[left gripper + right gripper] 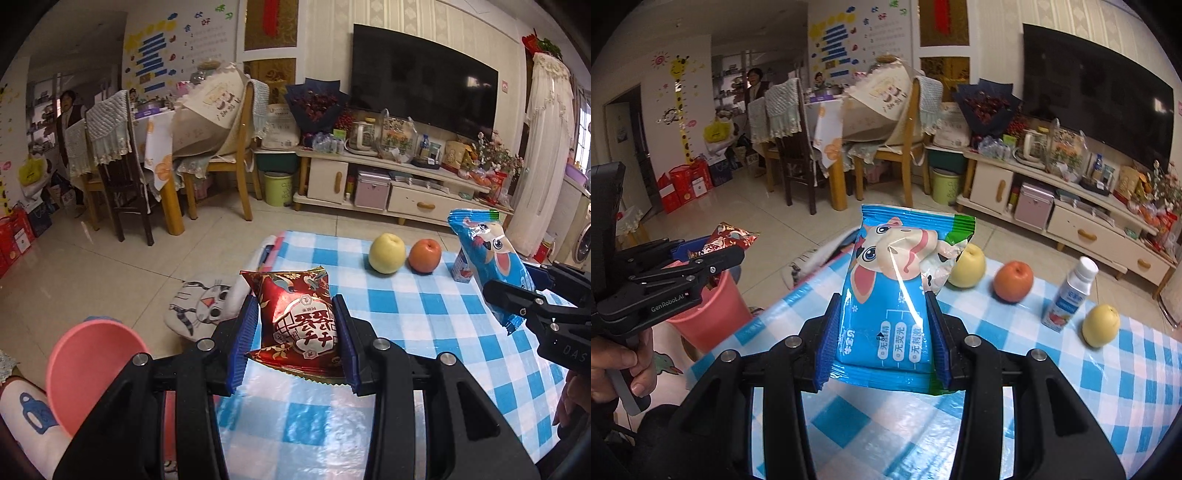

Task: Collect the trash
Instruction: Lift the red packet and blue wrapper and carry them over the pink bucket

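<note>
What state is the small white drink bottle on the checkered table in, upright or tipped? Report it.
Upright. The drink bottle stands on its base on the checkered tablecloth, white cap on top; its lean looks like lens distortion.

Each hand-held gripper (297,334) (882,334) is black plastic with ribbed blue pads (242,343), silver screws and white lettering along its side.

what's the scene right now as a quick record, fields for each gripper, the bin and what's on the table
left gripper: shut on red snack packet, lifted off the table
right gripper: shut on blue wet-wipes packet, lifted off the table
bin: pink bucket on the floor, left of the table
table: blue checked tablecloth
left on table: two yellow pears, orange fruit, small drink bottle
</note>
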Motion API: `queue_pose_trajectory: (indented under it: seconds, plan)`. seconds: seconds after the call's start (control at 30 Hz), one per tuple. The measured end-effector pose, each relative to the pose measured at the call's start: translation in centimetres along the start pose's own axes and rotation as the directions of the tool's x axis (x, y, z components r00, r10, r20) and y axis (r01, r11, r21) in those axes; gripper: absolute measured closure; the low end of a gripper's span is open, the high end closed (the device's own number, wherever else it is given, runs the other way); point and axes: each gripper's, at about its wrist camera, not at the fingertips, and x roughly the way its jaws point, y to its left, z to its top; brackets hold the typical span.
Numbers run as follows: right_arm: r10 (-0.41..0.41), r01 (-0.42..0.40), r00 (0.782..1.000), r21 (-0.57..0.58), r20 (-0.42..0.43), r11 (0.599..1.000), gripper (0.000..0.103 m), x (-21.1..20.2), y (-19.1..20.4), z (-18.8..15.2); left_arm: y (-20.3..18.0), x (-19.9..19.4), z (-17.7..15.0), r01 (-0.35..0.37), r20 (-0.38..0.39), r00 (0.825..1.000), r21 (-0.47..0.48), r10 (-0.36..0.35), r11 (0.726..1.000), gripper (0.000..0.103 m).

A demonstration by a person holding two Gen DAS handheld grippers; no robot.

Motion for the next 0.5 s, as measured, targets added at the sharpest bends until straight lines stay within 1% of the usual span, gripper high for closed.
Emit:
queue_pose_trajectory:
  seconds: [0.1, 0.27, 0.37, 0.5]
  plan:
    - [0.033, -0.033, 0.999, -0.027, 0.005, 0.999, 0.058, 0.5, 2.2, 0.9, 2.0, -1.1, 0.0, -0.024, 0.009, 1.0, -0.018, 0.024, 1.0, 0.061]
    - [0.104, -0.103, 0.995, -0.076, 0.007, 0.992, 0.058, 1.9, 6.2, 2.9, 6.7, -3.0, -0.3, -0.081, 0.018, 0.996, -0.065, 0.083, 0.995, 0.061]
    - [0.151, -0.15, 0.989, -0.113, -0.002, 0.982, 0.058, 3.2, 8.9, 4.3, 9.8, -3.7, -0.7, -0.117, 0.012, 0.993, -0.094, 0.119, 0.989, 0.061]
    - [0.227, -0.225, 0.974, -0.16, -0.007, 0.961, 0.058, 4.8, 13.2, 6.4, 13.7, -4.3, -1.2, -0.164, 0.0, 0.986, -0.129, 0.165, 0.978, 0.061]
